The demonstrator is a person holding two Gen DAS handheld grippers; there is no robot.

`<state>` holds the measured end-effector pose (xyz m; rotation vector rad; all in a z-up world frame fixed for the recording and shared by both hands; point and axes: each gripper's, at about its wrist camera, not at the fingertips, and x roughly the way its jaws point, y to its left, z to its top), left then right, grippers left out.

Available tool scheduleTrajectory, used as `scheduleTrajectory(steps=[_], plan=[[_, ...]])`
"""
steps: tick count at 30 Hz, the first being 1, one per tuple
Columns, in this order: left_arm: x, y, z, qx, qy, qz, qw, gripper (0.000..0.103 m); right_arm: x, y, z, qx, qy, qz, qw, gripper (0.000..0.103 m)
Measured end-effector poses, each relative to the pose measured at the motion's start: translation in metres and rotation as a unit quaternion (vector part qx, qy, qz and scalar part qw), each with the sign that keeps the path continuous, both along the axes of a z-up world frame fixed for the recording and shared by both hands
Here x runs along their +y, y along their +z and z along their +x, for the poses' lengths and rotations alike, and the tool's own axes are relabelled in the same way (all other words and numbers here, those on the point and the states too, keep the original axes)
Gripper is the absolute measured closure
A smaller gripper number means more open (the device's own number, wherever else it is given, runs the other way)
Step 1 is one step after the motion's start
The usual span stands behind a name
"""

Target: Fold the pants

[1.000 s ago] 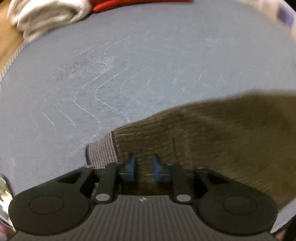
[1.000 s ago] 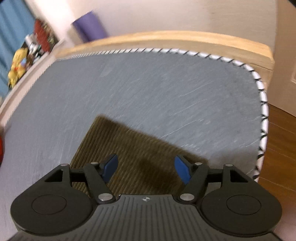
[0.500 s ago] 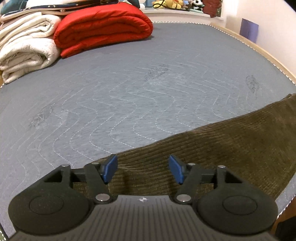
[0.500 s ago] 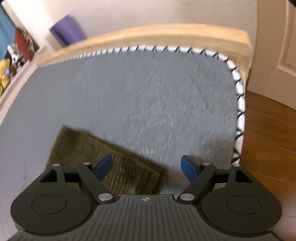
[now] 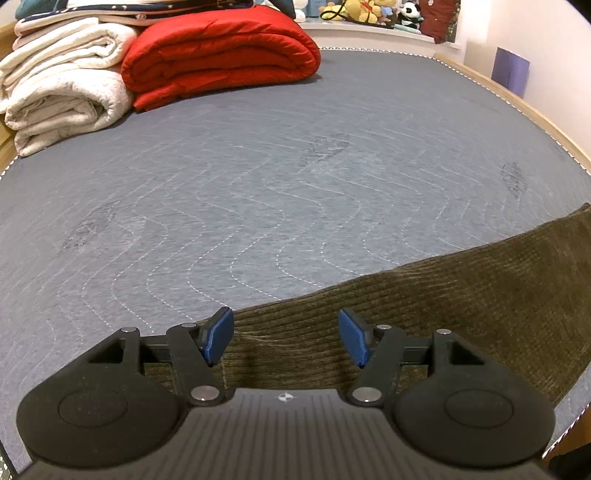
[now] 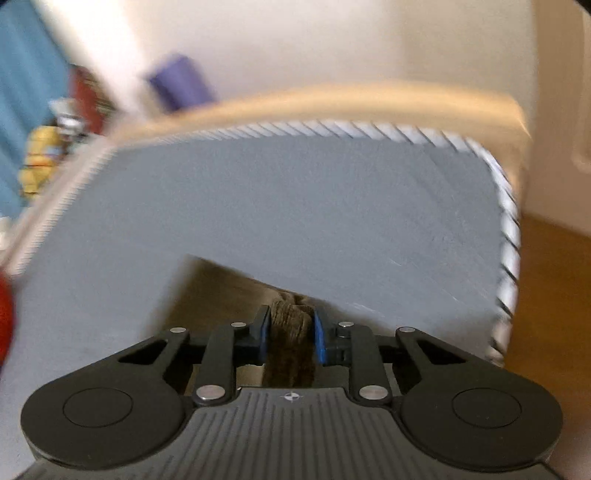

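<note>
Olive-brown corduroy pants [image 5: 424, 317] lie flat on the grey quilted mattress [image 5: 258, 192], stretching from below my left gripper out to the right. My left gripper [image 5: 286, 339] is open and empty, hovering just above the pants' near edge. In the right wrist view, my right gripper [image 6: 290, 339] is shut on a bunched fold of the pants [image 6: 290, 328] near the mattress corner; the view is motion-blurred.
A folded red quilt [image 5: 218, 55] and rolled white blankets [image 5: 62, 96] sit at the mattress's far left. Stuffed toys [image 5: 369, 11] line the far shelf. The wooden bed frame [image 6: 332, 99] and the mattress's right edge [image 6: 508, 229] border wood floor [image 6: 554, 295].
My left gripper let go of the pants, opened and tilted up. My right gripper went from open above the pants to shut on a fold of them.
</note>
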<state>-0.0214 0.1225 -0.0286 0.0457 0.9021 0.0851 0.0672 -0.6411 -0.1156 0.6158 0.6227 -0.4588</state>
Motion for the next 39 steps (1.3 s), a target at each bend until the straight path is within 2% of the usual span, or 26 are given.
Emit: scheduleTrajectory(steps=[3,6,7,9,10,11,12,13,14,15,16,17,18,19,22,23,24,27,28,29,32,33,34,35,37,39], plan=[[0.002,0.001,0.001,-0.003,0.009,-0.001,1.0000,0.035,0.059,0.044,-0.003,-0.073,0.096,-0.037,0.992,0.079],[0.001,-0.001,0.002,0.000,0.012,-0.001,0.9999,0.035,0.141,0.078,-0.017,-0.128,0.235,-0.065,0.961,0.079],[0.000,-0.002,0.002,0.002,0.010,0.000,0.9999,0.035,0.172,0.085,-0.024,-0.139,0.293,-0.074,0.943,0.079],[-0.002,-0.004,0.003,0.007,0.005,0.001,1.0000,0.035,0.233,0.085,-0.039,-0.144,0.419,-0.080,0.893,0.078],[-0.003,-0.006,0.003,0.009,0.003,-0.001,1.0000,0.035,0.265,0.077,-0.047,-0.135,0.483,-0.079,0.862,0.069],[-0.004,-0.008,0.004,0.014,0.002,-0.003,0.9999,0.034,0.298,0.063,-0.055,-0.112,0.558,-0.066,0.819,0.065],[-0.004,-0.010,0.005,0.017,0.001,-0.006,0.9998,0.034,0.320,0.052,-0.060,-0.087,0.609,-0.043,0.787,0.066],[-0.005,-0.011,0.006,0.020,0.000,-0.009,0.9998,0.034,0.342,0.035,-0.068,-0.047,0.667,-0.012,0.744,0.065],[-0.006,-0.013,0.007,0.022,-0.002,-0.012,0.9997,0.034,0.356,0.024,-0.074,-0.021,0.697,-0.002,0.717,0.065],[-0.008,-0.014,0.008,0.023,-0.004,-0.016,0.9996,0.034,0.365,0.017,-0.081,-0.007,0.717,-0.005,0.697,0.062],[-0.009,-0.015,0.009,0.025,-0.006,-0.021,0.9995,0.034,0.369,0.014,-0.087,-0.004,0.728,-0.015,0.685,0.057],[-0.012,-0.016,0.011,0.026,-0.009,-0.027,0.9993,0.034,0.368,0.013,-0.089,-0.009,0.729,-0.027,0.684,0.054],[-0.014,-0.018,0.012,0.027,-0.012,-0.033,0.9991,0.034,0.365,0.015,-0.088,-0.014,0.722,-0.035,0.691,0.049],[-0.017,-0.019,0.015,0.027,-0.014,-0.038,0.9988,0.034,0.361,0.015,-0.084,-0.017,0.713,-0.040,0.700,0.046],[-0.030,-0.021,0.022,0.029,-0.027,-0.041,0.9984,0.034,0.358,0.015,-0.069,-0.019,0.667,-0.070,0.742,0.040],[-0.035,-0.021,0.025,0.028,-0.031,-0.041,0.9983,0.034,0.357,0.010,-0.068,-0.016,0.654,-0.087,0.752,0.038],[-0.039,-0.020,0.027,0.027,-0.036,-0.041,0.9981,0.034,0.360,0.005,-0.069,-0.011,0.649,-0.098,0.754,0.038],[-0.050,-0.019,0.033,0.025,-0.047,-0.045,0.9976,0.034,0.373,-0.014,-0.074,-0.001,0.656,-0.163,0.737,0.037],[-0.054,-0.019,0.034,0.024,-0.050,-0.045,0.9975,0.034,0.379,-0.021,-0.079,-0.003,0.663,-0.191,0.724,0.035],[-0.057,-0.018,0.035,0.024,-0.053,-0.044,0.9973,0.034,0.388,-0.029,-0.086,-0.006,0.672,-0.229,0.705,0.034],[-0.061,-0.018,0.034,0.023,-0.058,-0.041,0.9972,0.034,0.402,-0.049,-0.102,-0.003,0.699,-0.289,0.654,0.034],[-0.061,-0.018,0.034,0.023,-0.057,-0.041,0.9972,0.034,0.406,-0.052,-0.107,-0.009,0.702,-0.309,0.641,0.036],[-0.060,-0.018,0.034,0.024,-0.057,-0.040,0.9973,0.034,0.408,-0.054,-0.111,-0.017,0.706,-0.324,0.630,0.053],[-0.059,-0.019,0.033,0.024,-0.057,-0.039,0.9973,0.034,0.408,-0.052,-0.112,-0.020,0.713,-0.323,0.622,0.062],[-0.057,-0.019,0.033,0.023,-0.054,-0.037,0.9976,0.034,0.406,-0.041,-0.104,-0.022,0.710,-0.310,0.632,0.075],[-0.054,-0.018,0.034,0.021,-0.048,-0.038,0.9979,0.034,0.397,-0.021,-0.097,-0.051,0.692,-0.283,0.662,0.077]])
